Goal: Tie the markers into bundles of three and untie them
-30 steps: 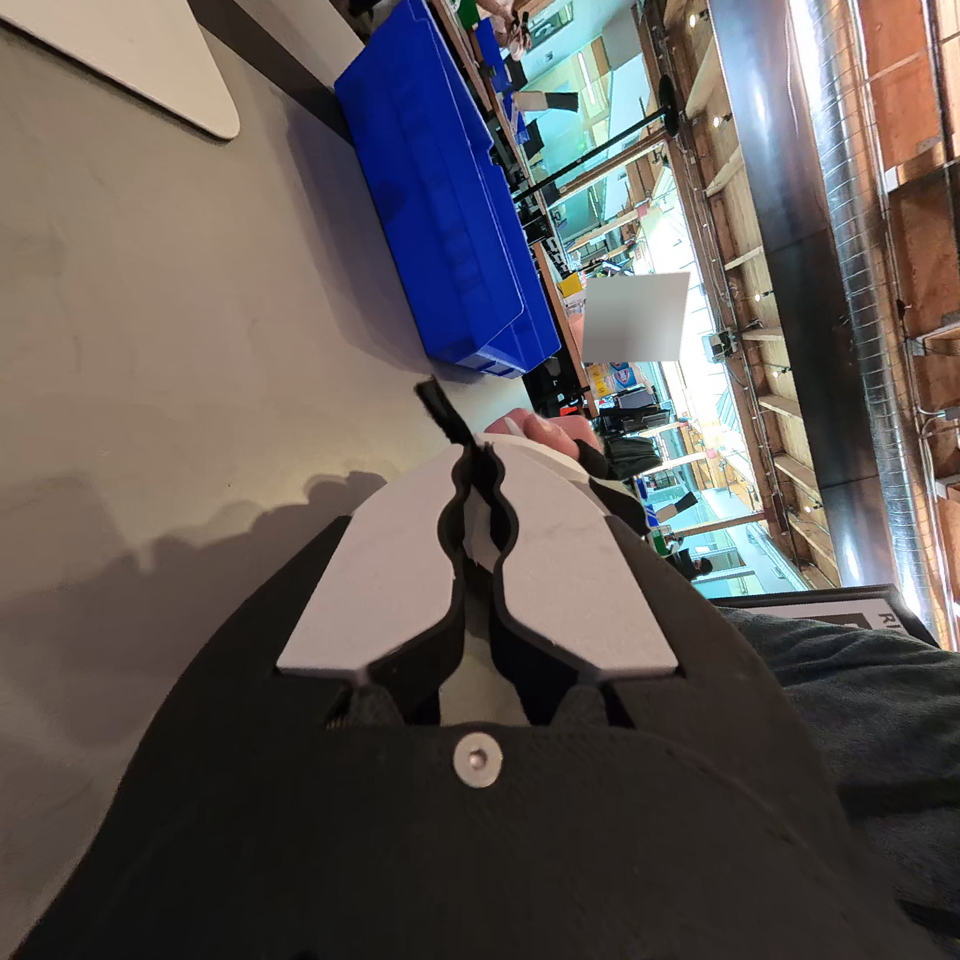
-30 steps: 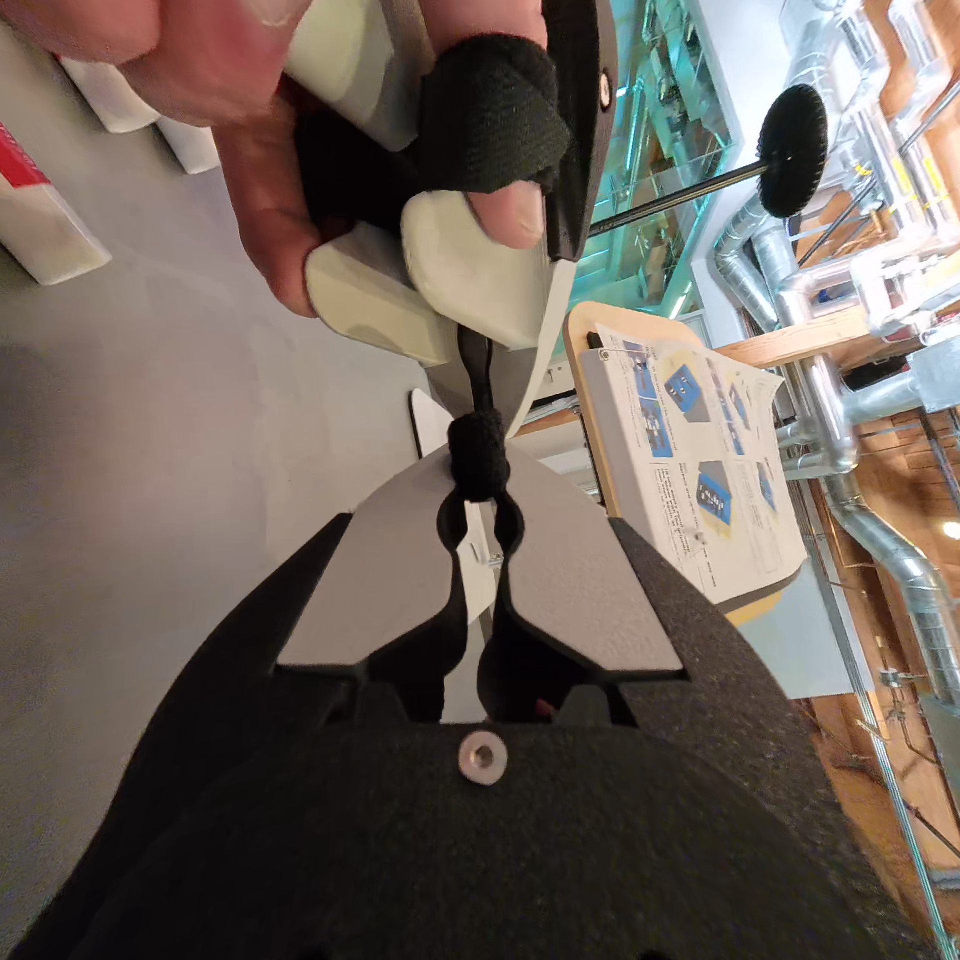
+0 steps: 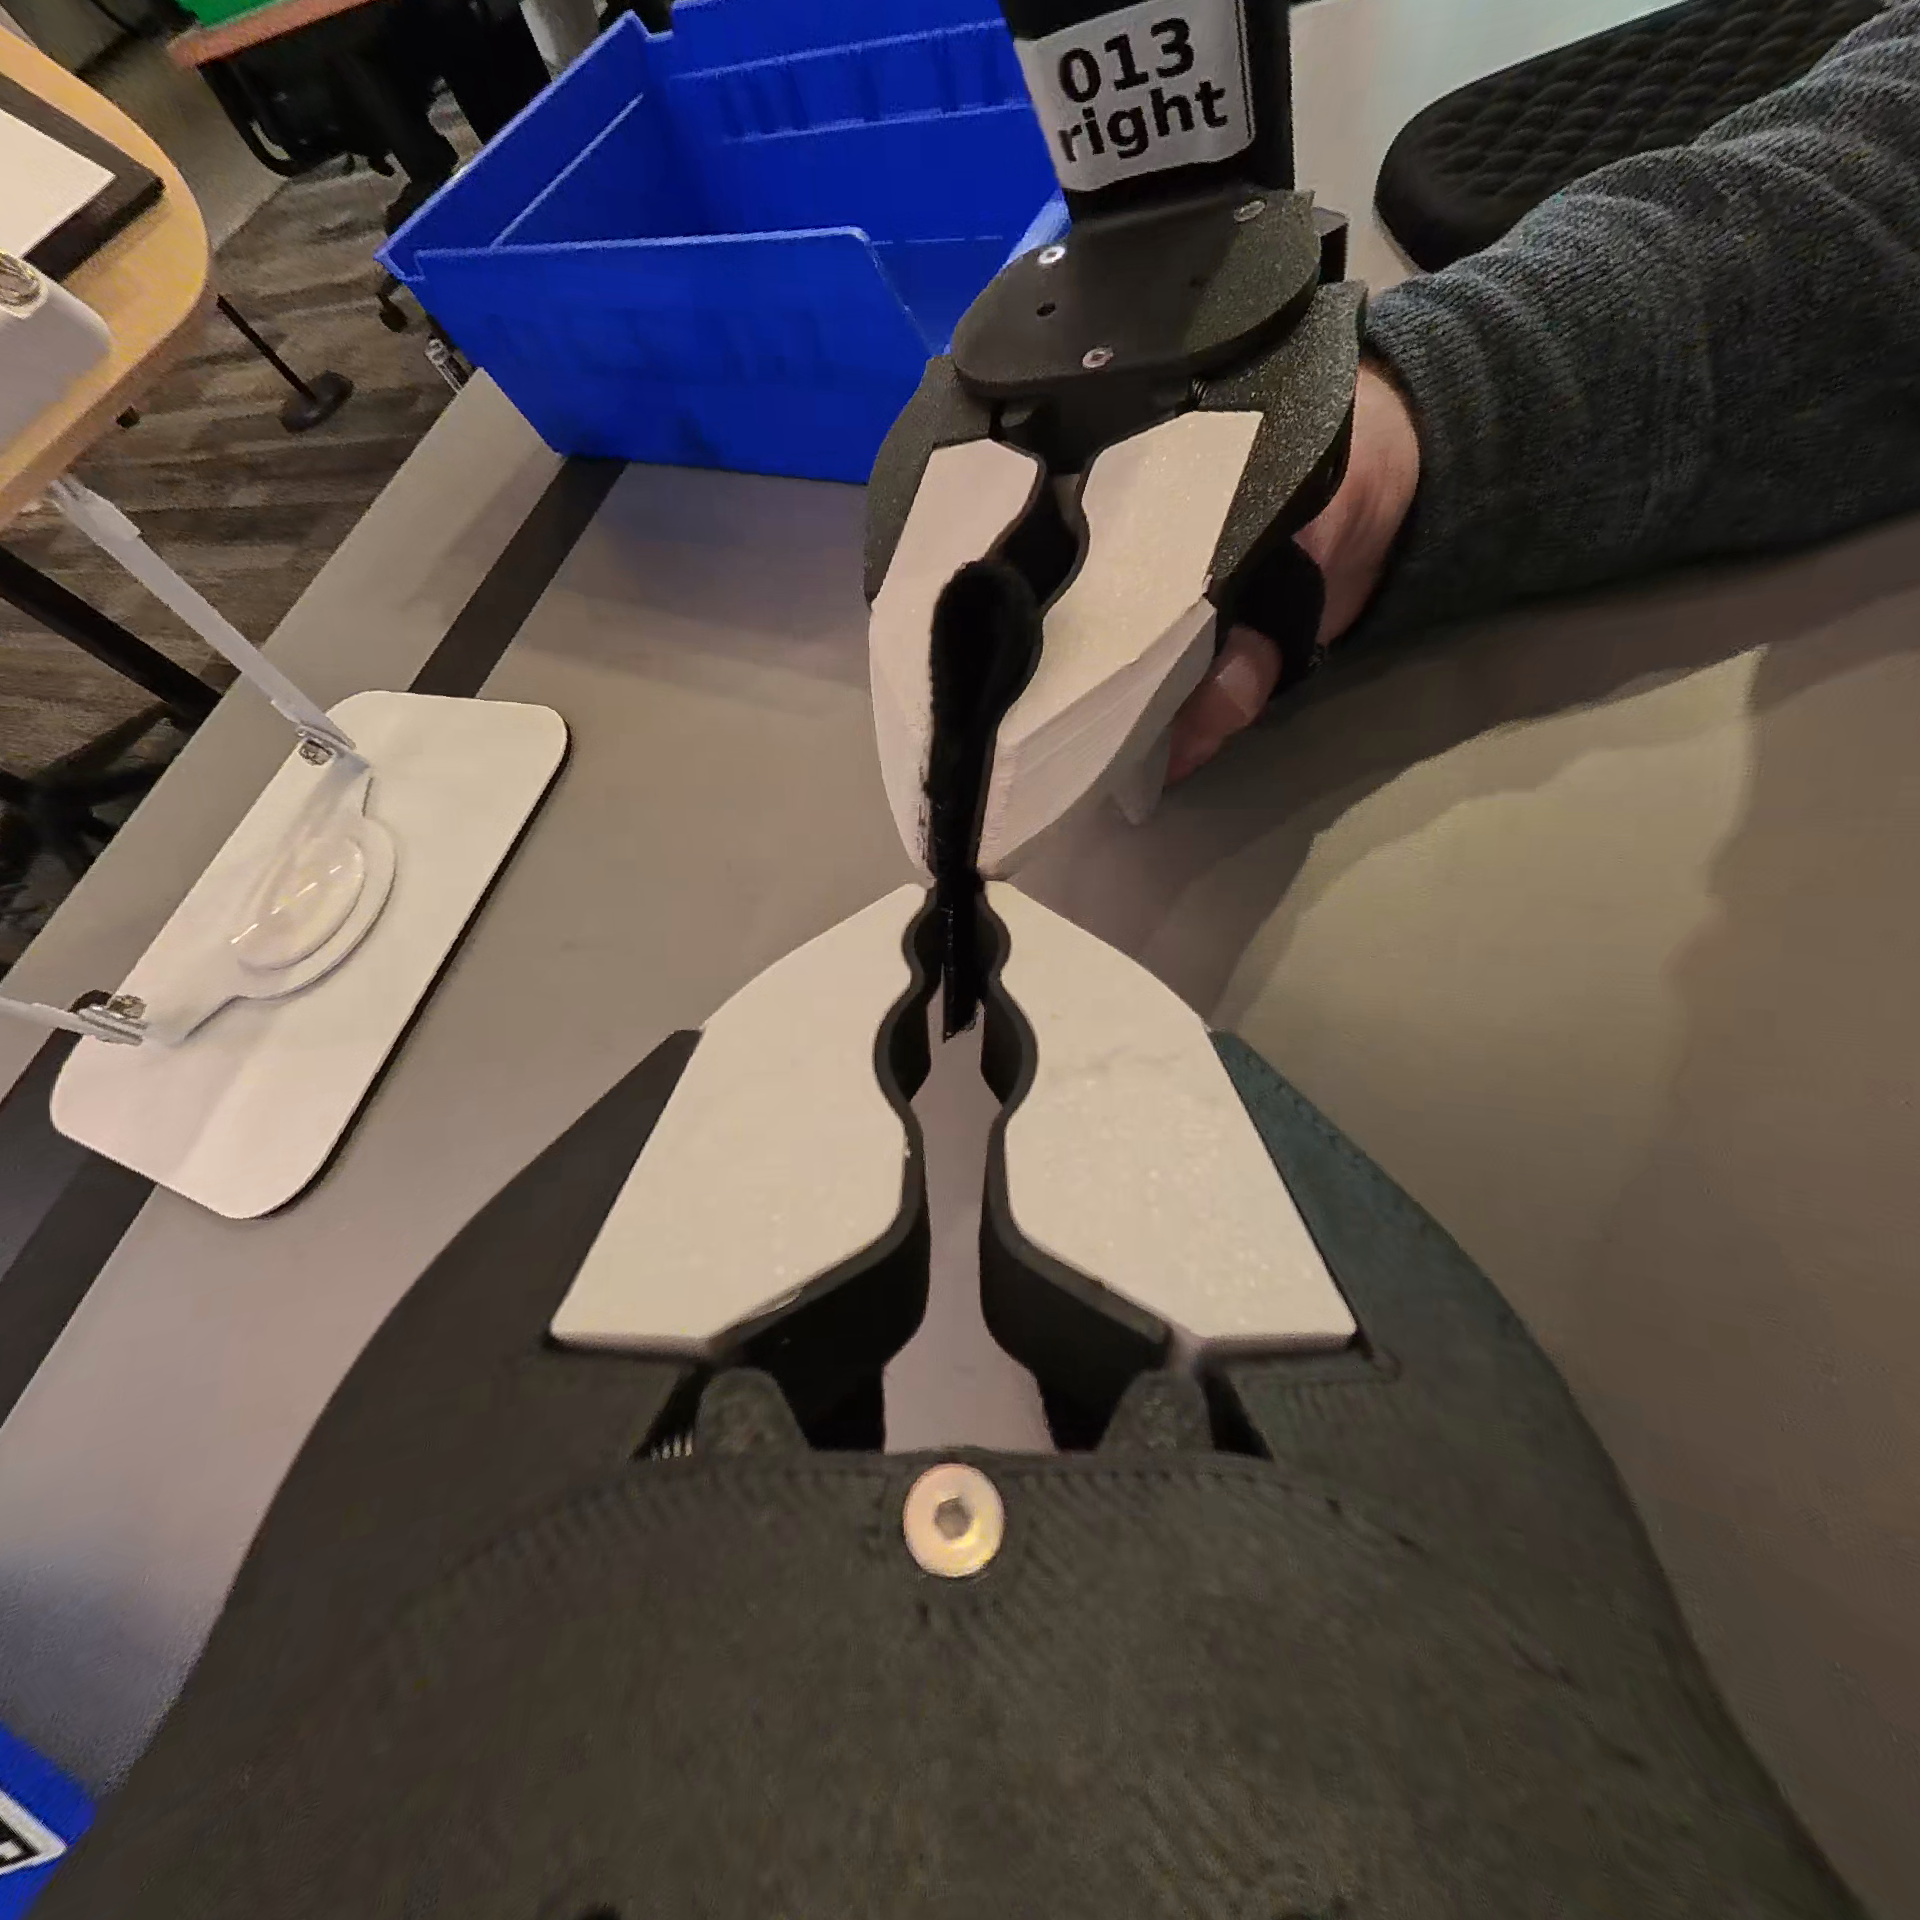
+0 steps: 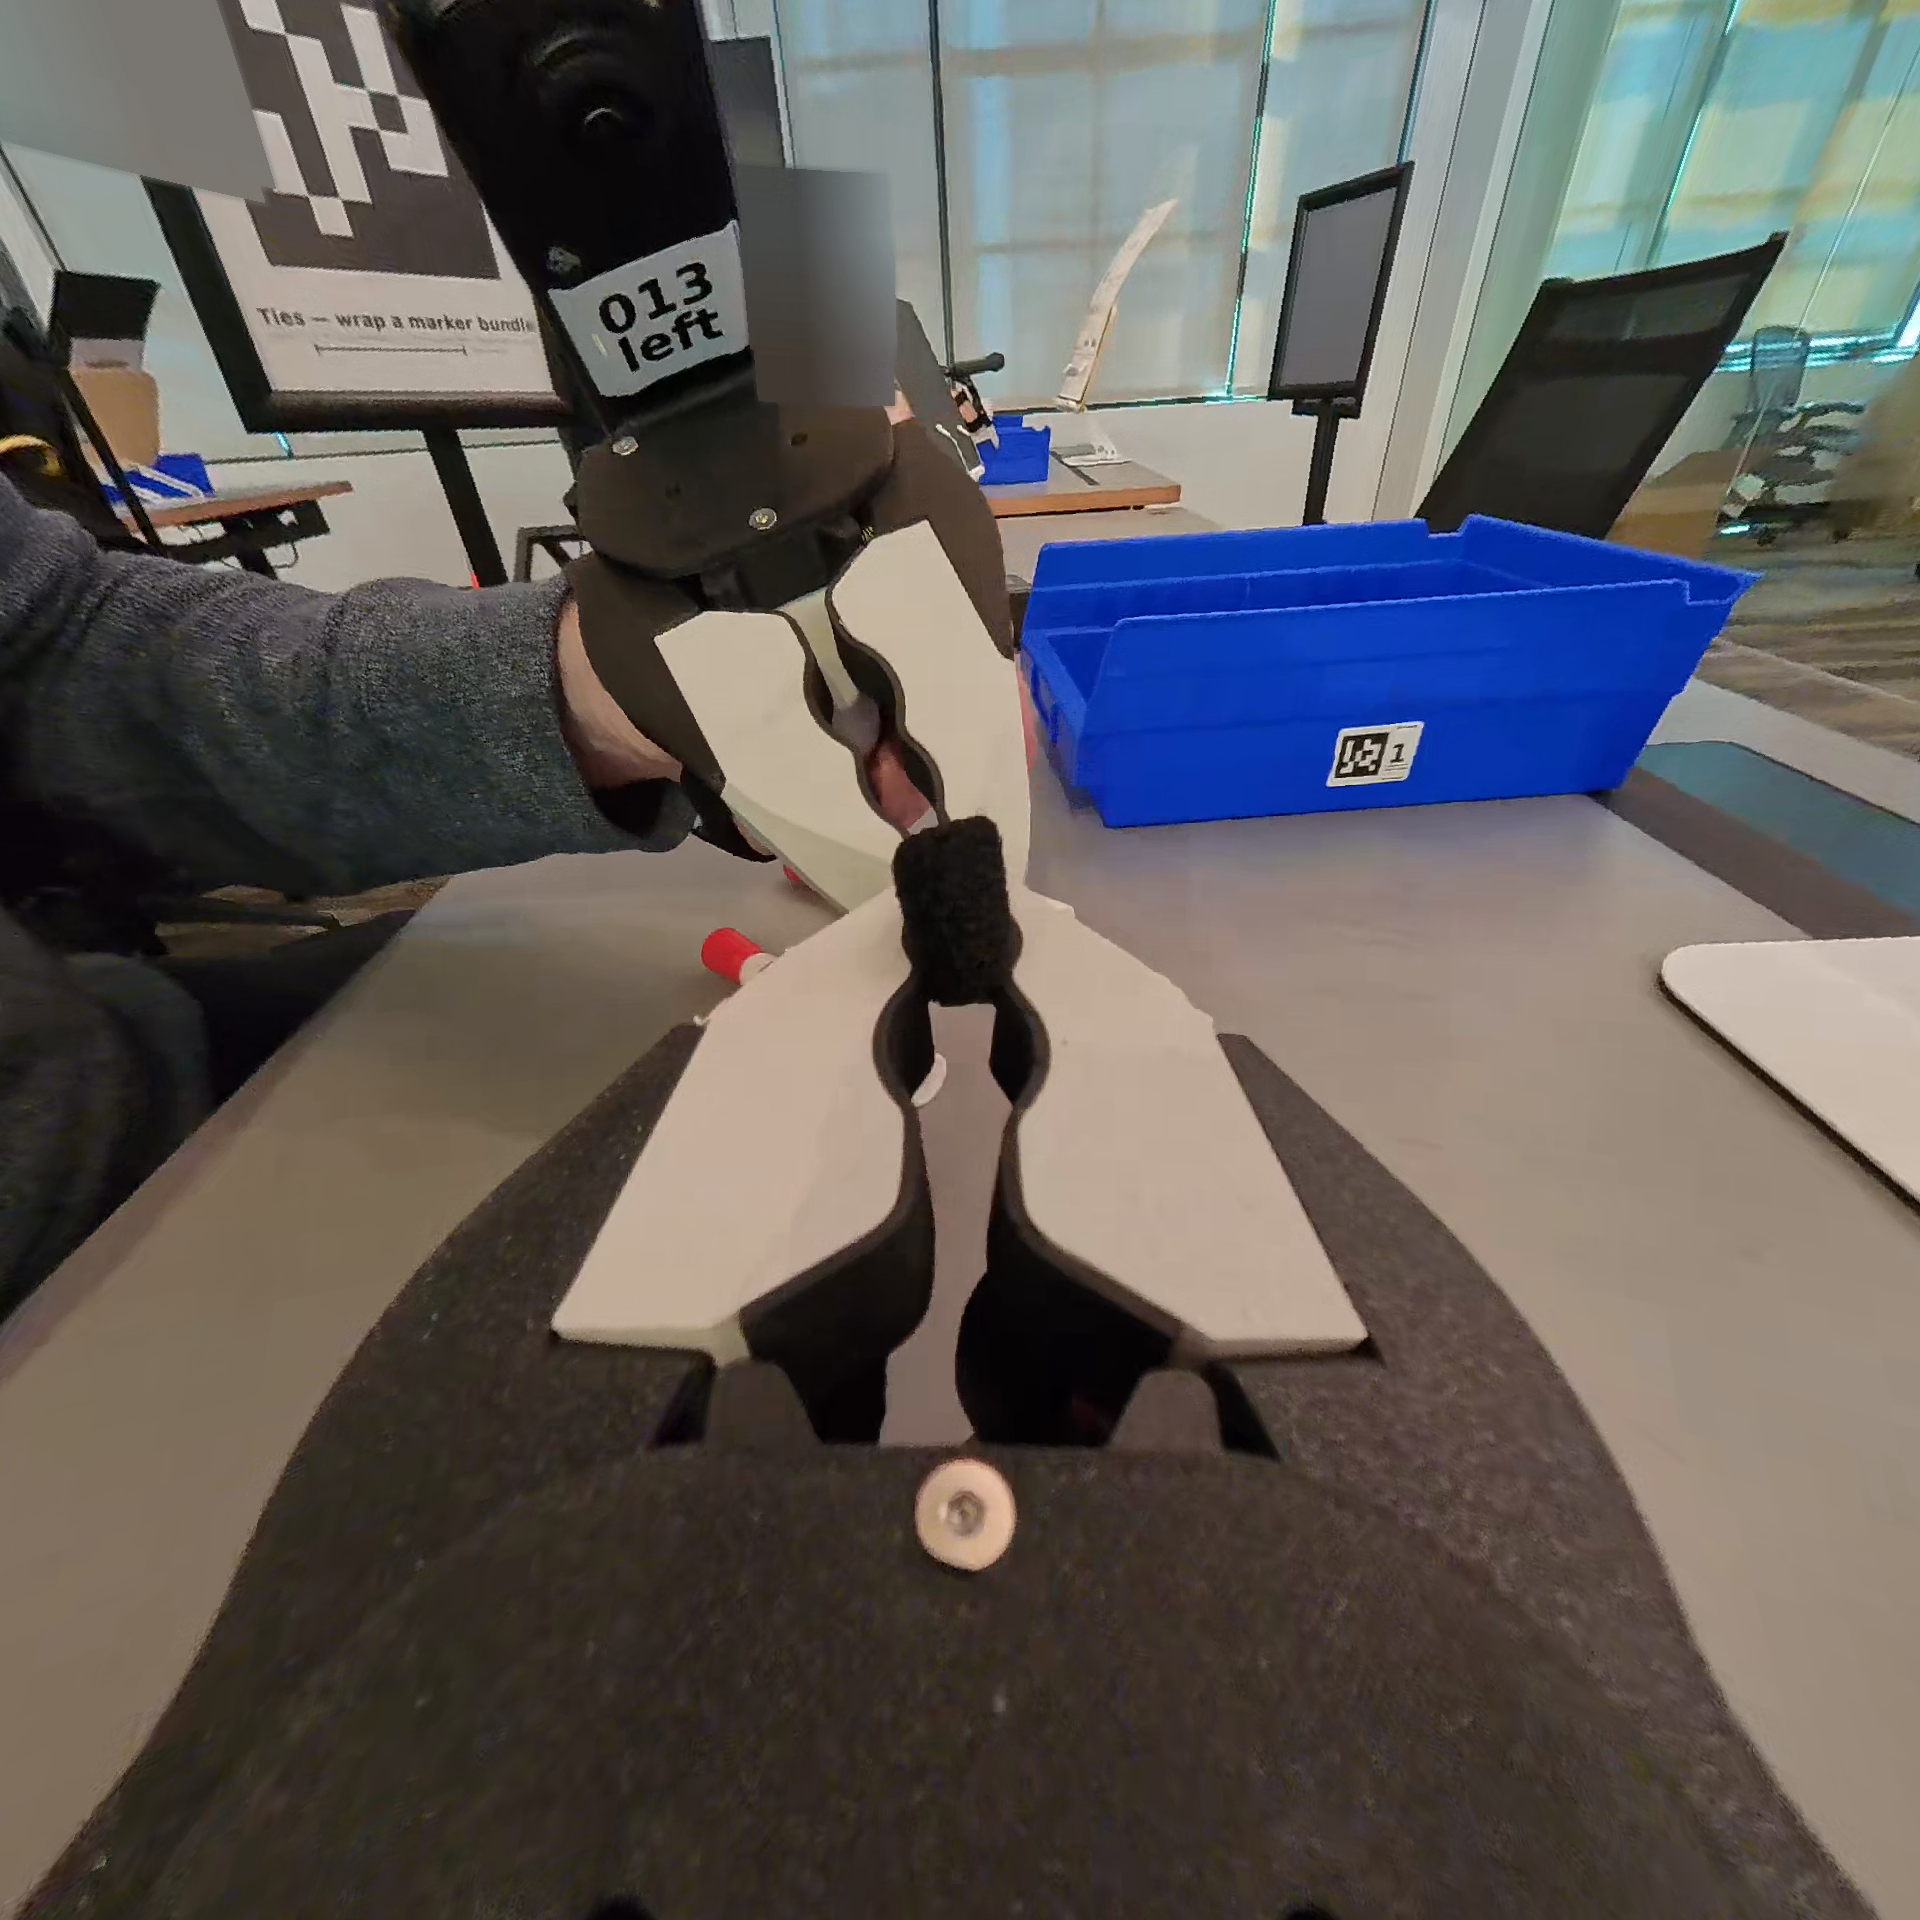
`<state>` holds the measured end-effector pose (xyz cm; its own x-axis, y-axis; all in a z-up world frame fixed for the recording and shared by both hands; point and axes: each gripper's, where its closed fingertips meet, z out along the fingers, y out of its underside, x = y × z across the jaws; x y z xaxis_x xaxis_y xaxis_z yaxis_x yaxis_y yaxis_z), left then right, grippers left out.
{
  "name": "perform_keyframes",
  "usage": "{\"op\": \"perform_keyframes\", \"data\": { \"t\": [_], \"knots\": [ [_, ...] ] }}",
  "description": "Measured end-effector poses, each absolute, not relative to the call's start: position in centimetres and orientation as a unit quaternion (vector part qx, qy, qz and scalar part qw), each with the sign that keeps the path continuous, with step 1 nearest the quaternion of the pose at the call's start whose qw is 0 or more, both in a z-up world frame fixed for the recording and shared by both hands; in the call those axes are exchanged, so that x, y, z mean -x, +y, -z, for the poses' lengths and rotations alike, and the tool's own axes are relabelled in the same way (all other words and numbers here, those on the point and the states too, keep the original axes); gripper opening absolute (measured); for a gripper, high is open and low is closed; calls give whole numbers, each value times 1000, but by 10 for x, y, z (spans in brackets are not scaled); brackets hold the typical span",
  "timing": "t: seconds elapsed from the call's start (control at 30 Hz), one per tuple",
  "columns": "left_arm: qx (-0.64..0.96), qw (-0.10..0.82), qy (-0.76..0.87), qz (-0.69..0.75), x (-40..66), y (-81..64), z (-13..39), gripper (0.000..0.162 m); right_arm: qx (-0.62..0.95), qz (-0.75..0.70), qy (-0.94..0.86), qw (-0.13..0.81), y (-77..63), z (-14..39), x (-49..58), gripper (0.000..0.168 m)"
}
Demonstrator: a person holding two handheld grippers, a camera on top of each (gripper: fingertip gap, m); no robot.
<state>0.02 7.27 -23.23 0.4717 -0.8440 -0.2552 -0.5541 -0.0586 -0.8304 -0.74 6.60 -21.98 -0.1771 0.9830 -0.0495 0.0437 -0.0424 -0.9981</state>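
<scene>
- Nearest, the left gripper [image 3: 951, 940] is clenched on the free end of a black tie strap [image 3: 961, 769]; the strap runs toward twelve o'clock into the right gripper [image 3: 961, 852], tips nearly touching.
- The right gripper is likewise clamped on the strap, its rolled part bunched at the tips [image 4: 951, 909].
- At ten o'clock in the right wrist view, one red-capped marker [image 4: 732, 954] lies on the grey table [image 4: 1403, 987] — no bundle of three shows.
- By my judgement the strap is free of the markers, so tying is either undone or not begun.
- Farthest, a blue bin [image 4: 1351, 665] stands at one o'clock.
</scene>
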Motion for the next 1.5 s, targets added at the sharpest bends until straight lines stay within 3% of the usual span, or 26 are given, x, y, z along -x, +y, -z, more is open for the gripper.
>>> {"op": "perform_keyframes", "data": {
  "t": [0.03, 0.1, 0.13, 0.3, 0.43, 0.57, 0.67, 1.33, 1.5],
  "knots": [
    [713, 479, 489, 152, 0, 73, 232, 4, 475, -540, -542, 434, 66, 219, 7, 7],
    [725, 470, 480, 152, 4, 74, 235, 3, 482, -518, -542, 453, 73, 218, 7, 34],
    [733, 464, 474, 151, 7, 76, 237, 3, 481, -501, -548, 465, 75, 218, 5, 34],
    [747, 442, 475, 144, 16, 76, 245, 3, 468, -446, -574, 502, 82, 218, -2, 30],
    [753, 430, 478, 139, 18, 76, 248, 3, 467, -431, -584, 505, 84, 225, -3, 12],
    [753, 425, 477, 162, 15, 72, 248, 3, 460, -432, -590, 503, 81, 225, -3, 4],
    [753, 428, 472, 166, 19, 72, 247, 16, 455, -456, -591, 487, 77, 224, -4, 4],
    [731, 445, 475, 205, 18, 76, 232, 6, 426, -496, -627, 424, 53, 233, -3, 3],
    [717, 412, 527, 197, 10, 66, 241, 8, 424, -501, -631, 413, 50, 235, -3, 3]
  ]
}}
